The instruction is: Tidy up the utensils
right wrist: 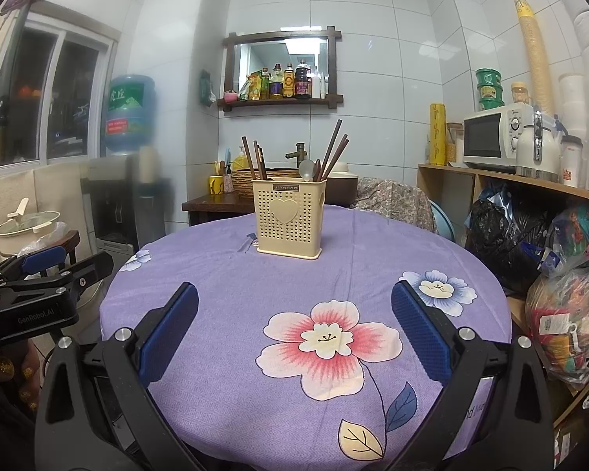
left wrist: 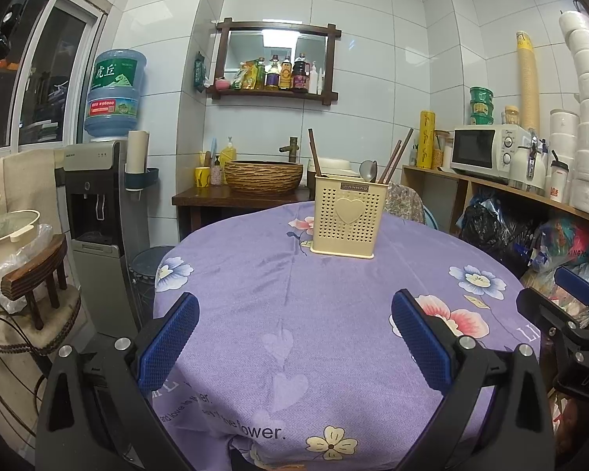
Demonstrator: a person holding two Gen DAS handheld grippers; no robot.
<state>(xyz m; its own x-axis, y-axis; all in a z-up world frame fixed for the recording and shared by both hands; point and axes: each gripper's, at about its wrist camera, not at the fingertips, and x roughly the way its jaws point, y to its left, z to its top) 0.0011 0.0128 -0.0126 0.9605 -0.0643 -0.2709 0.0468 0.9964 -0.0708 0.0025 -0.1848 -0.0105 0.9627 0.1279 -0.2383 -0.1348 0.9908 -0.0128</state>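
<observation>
In the left wrist view, the left gripper (left wrist: 294, 337) fills the bottom of the frame, its blue-padded fingers (left wrist: 169, 339) spread wide and holding nothing, low over the purple floral tablecloth (left wrist: 255, 274). Above centre stands the cream perforated utensil holder (left wrist: 347, 219), upright on the cloth, with dark chopsticks (left wrist: 392, 161) and a metal spoon (left wrist: 368, 170) standing in it; no loose utensil shows on the table. At the right edge the right gripper (left wrist: 569, 306) appears from the side, and from here I cannot tell how its jaws stand. In the right wrist view, the right gripper (right wrist: 294, 333) sits at the bottom, fingers likewise released and empty over the large pink flower print; the holder (right wrist: 289, 218) stands above centre, with the chopsticks (right wrist: 333, 153) leaning outward and the spoon (right wrist: 306, 168) between them. The left gripper (right wrist: 59, 271) lies at the left edge. The holder looks light and tall, so a sideways pull on a leaning chopstick could tip it, and the loose cloth may slide or bunch beneath it. Thin chopsticks could also slip or splay between wide pads.
</observation>
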